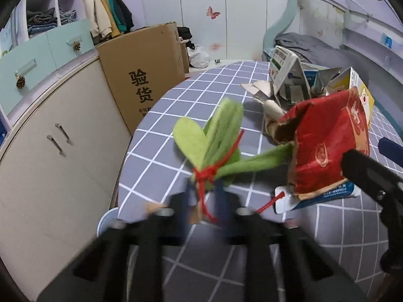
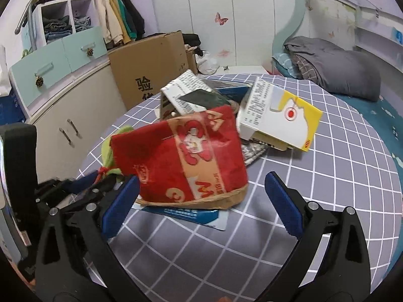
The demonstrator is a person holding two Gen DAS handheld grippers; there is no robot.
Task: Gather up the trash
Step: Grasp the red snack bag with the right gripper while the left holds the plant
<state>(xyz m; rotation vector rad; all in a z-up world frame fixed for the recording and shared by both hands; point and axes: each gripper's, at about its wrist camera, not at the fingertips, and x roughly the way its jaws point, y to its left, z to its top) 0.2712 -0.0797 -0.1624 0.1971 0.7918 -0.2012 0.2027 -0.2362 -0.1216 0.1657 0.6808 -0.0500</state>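
Observation:
My left gripper [image 1: 204,196] is shut on a bundle of green felt leaves [image 1: 214,136] tied with red string, held above the grey checked tablecloth [image 1: 176,105]. A crumpled red paper wrapper [image 2: 186,156] lies on a blue-white flat packet [image 2: 186,214], right in front of my right gripper [image 2: 201,196], which is open with its blue pads on either side of the wrapper's near edge. The wrapper also shows in the left wrist view [image 1: 330,146]. Behind it lie a yellow-white carton [image 2: 279,118] and a printed folded box [image 2: 183,93].
A bin rim [image 1: 107,220] shows below the table's left edge. A brown cardboard box [image 1: 141,70] and cream cabinet [image 1: 50,151] stand left of the table. A bed with grey bedding [image 2: 335,65] is at the far right.

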